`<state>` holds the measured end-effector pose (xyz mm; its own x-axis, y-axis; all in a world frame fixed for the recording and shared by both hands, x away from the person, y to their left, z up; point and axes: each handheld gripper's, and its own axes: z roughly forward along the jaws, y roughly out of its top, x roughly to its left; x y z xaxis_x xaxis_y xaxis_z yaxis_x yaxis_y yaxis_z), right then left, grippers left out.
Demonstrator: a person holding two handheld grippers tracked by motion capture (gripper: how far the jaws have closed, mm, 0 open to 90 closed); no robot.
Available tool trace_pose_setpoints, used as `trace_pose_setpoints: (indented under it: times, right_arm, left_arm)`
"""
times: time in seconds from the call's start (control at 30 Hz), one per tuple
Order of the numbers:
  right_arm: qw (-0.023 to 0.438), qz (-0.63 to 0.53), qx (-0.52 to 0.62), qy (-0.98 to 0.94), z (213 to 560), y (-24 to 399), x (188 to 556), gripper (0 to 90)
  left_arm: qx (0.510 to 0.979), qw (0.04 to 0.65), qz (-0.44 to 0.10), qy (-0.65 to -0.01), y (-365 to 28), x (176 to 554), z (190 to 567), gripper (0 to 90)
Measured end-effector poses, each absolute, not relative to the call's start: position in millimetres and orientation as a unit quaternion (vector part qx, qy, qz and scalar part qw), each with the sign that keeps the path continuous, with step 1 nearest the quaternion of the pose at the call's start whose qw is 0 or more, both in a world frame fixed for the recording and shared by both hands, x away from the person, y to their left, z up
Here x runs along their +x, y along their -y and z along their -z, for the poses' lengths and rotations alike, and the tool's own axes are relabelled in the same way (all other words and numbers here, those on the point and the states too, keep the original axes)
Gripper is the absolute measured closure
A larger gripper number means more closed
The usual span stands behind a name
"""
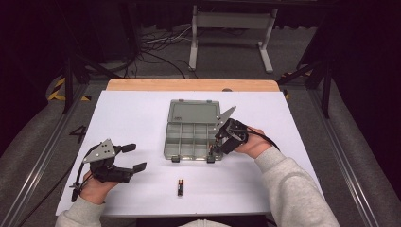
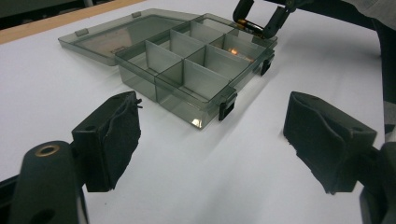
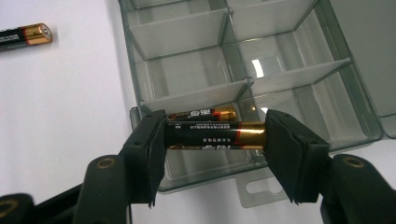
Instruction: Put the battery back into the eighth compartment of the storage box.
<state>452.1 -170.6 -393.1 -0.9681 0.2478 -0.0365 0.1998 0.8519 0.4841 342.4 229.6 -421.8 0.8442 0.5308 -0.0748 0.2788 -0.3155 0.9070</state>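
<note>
Near left of the worktop (image 1: 142,113): my left tongs (image 1: 135,158) hang with their jaws spread wide and nothing between them, well apart from everything else.
Loose battery (image 1: 180,187): it lies alone on the white sheet at the near edge, nearer me than the box and a little left of its middle. I judge it light, stiff and smooth, so it may roll when nudged; I would take it across the barrel or end to end.
Box (image 1: 171,142): grey see-through plastic, lid laid flat open on the far side, dividers making small compartments. I judge it thin-walled, light, easily shoved by a clumsy push.
Near right compartment: one battery (image 3: 201,113) already lies in there, against the divider.
Right tongs (image 3: 215,140): they clamp a held battery (image 3: 212,135) end to end, one pad on each cap, level, just above that same compartment.
Handling of the held battery: a slick metal jacket pinched on its ends could swivel or pop out, so I judge a steady squeeze and a low release safest.
</note>
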Motion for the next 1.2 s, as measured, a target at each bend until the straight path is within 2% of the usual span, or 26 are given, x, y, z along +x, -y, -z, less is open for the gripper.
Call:
trace_pose_setpoints:
  times: [0.9,1.2]
  right_arm:
    - [0.04,-0.245,0.106,-0.963,399.1,166.0,452.8,40.6]
    - [0.05,-0.263,0.111,-0.957,392.5,167.6,451.0,34.9]
  left_arm:
    - [0.802,0.528,-0.117,-0.253,-229.0,342.3,422.3,19.0]
    - [0.802,0.528,-0.117,-0.254,-229.6,342.4,422.2,19.0]
